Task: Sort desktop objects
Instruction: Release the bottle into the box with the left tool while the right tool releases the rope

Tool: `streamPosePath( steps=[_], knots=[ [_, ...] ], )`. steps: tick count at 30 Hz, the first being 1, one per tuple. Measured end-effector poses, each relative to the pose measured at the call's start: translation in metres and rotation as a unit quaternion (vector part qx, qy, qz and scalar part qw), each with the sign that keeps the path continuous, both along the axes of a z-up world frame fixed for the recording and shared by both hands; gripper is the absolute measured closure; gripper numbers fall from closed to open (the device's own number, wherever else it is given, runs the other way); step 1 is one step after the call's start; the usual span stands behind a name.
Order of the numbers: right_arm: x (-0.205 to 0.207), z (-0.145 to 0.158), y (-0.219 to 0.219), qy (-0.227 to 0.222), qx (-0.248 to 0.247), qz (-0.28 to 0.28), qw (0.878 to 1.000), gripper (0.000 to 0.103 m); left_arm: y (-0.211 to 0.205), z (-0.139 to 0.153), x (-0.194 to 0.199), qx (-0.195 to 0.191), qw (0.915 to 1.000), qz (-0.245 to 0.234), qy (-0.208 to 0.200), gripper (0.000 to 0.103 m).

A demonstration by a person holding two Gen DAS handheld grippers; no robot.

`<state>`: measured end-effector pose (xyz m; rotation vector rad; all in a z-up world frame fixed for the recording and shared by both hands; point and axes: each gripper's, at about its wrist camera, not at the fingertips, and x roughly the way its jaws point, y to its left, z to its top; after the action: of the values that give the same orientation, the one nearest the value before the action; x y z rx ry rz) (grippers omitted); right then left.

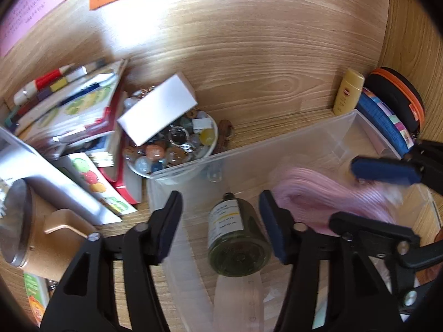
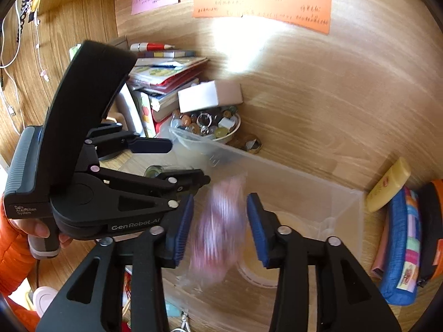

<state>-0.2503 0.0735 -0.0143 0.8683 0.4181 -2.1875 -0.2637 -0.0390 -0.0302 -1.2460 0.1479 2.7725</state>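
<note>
A clear plastic bin [image 1: 249,149] stands on the wooden desk; its far wall shows in the right wrist view [image 2: 290,171]. My left gripper [image 1: 221,215] is open over the bin, with a small dark green labelled bottle [image 1: 235,235] lying between its fingers, apart from both pads. A pink packet [image 1: 332,196] lies in the bin beside the bottle. My right gripper [image 2: 218,227] is open above the bin, and the pink packet [image 2: 218,232] is blurred in the gap between its pads. The left gripper's body [image 2: 91,166] fills the left of that view.
A white bowl of marbles and trinkets [image 1: 171,144] with a white box [image 1: 157,108] on it stands left of the bin. Stacked books and pens [image 1: 69,105] lie further left. A yellow bottle [image 1: 347,91] and pouches [image 1: 393,108] stand at the right. A tape roll [image 2: 263,262] shows under the bin.
</note>
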Motion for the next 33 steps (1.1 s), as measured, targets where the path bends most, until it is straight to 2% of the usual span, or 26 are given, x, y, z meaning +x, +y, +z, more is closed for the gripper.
streamPosePath(
  steps=[10,15,19,21,33],
  knots=[
    [0.01,0.011,0.013,0.019,-0.007,-0.011,1.0,0.043,-0.004,0.013,0.017,-0.001,0.9999,-0.002,0.016,0.031],
    [0.014,0.016,0.026,0.028,-0.007,-0.034,0.999,0.028,0.0,0.019,0.021,0.001,0.9997,-0.001,0.025,0.03],
    [0.018,0.021,0.038,0.032,-0.008,-0.048,0.998,0.024,0.003,0.025,0.028,-0.001,0.9996,-0.002,0.027,0.019],
    [0.021,0.023,0.045,0.033,-0.011,-0.053,0.998,0.018,0.005,0.027,0.033,-0.008,0.9995,-0.003,0.031,0.019],
    [0.046,0.012,0.088,0.017,-0.017,-0.097,0.995,0.016,0.003,0.044,0.082,-0.012,0.9984,0.005,0.054,0.017]
  ],
)
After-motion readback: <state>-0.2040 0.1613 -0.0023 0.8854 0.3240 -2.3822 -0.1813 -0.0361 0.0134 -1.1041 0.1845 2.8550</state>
